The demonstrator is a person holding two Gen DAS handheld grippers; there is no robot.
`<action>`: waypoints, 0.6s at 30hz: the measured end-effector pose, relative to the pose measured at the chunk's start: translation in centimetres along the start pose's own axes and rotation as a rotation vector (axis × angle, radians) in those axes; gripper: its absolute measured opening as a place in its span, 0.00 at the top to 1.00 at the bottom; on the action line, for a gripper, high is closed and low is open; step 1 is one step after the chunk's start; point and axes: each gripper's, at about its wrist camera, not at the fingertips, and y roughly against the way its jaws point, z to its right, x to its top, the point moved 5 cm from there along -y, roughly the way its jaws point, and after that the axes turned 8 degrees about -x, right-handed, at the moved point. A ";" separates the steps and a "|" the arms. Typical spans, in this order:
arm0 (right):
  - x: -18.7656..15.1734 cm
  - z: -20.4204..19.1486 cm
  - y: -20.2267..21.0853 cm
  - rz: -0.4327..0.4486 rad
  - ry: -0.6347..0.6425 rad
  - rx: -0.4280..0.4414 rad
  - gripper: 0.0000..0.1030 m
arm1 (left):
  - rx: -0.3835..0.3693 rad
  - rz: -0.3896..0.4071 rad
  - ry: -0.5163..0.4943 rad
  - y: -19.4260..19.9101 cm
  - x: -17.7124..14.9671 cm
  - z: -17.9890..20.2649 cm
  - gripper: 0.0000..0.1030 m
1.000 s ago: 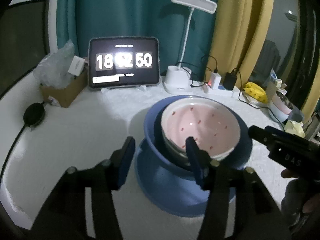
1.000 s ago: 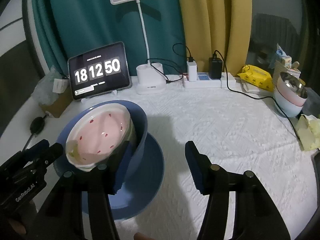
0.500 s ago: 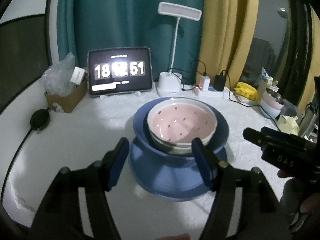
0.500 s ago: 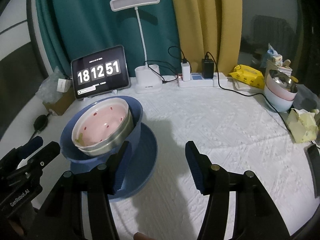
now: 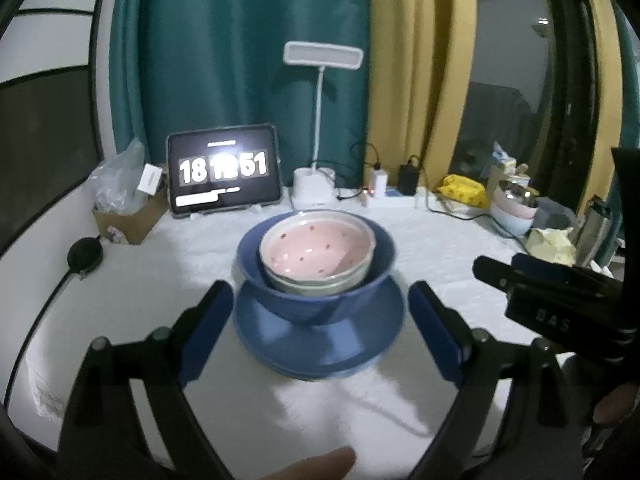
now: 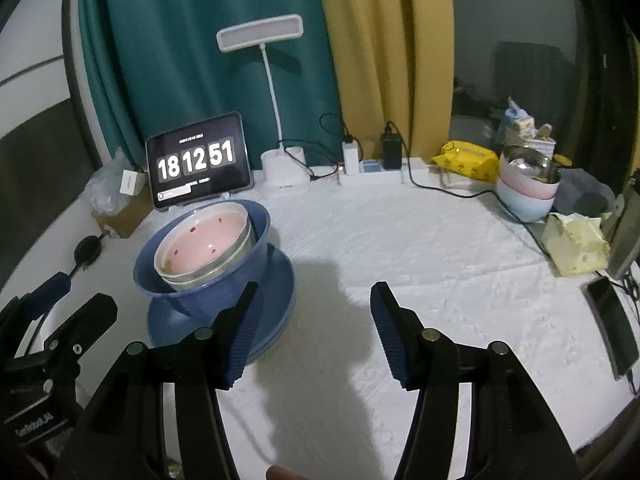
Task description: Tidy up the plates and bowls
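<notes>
Pulling back since 1 s ago: left gripper [image 5: 320,320], jaws wide, holds nothing; earlier one finger overlapped the pink speckled ceramic bowl [image 5: 318,250]. Bowl sits nested in deep blue bowl [image 5: 312,300] on blue plate [image 5: 320,352]. Right gripper [image 6: 314,328] likewise spread, empty, beside stack.

My left gripper [image 5: 320,328] stands wide open and empty, its blue fingers [image 5: 204,330] flanking the blue plate [image 5: 320,350]. On that plate sits a blue bowl [image 5: 316,300], nesting a pale bowl that holds the pink spotted bowl [image 5: 318,250]. Behind the plate a tablet clock [image 5: 224,170] reads 18:12:51.
</notes>
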 end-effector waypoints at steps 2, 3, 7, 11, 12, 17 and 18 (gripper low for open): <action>-0.1 0.5 0.8 0.013 -0.006 -0.005 0.43 | -0.016 0.017 -0.005 0.8 0.0 0.8 0.12; -0.1 0.7 1.2 0.018 -0.008 -0.007 0.43 | -0.017 0.033 -0.008 1.3 0.1 1.1 0.12; -0.2 1.5 2.8 0.046 -0.017 -0.020 0.43 | -0.002 0.074 -0.022 2.7 0.4 2.1 0.12; -0.2 2.5 4.5 0.077 -0.030 -0.038 0.43 | -0.012 0.128 -0.040 4.5 0.9 3.2 0.12; -0.2 2.7 5.0 0.085 -0.032 -0.042 0.43 | -0.016 0.137 -0.046 4.9 1.0 3.5 0.12; -0.2 3.6 7.1 0.121 -0.040 -0.058 0.43 | -0.038 0.167 -0.065 6.6 1.2 4.4 0.12; -0.2 3.7 7.5 0.129 -0.042 -0.060 0.43 | -0.040 0.174 -0.068 6.9 1.2 4.6 0.12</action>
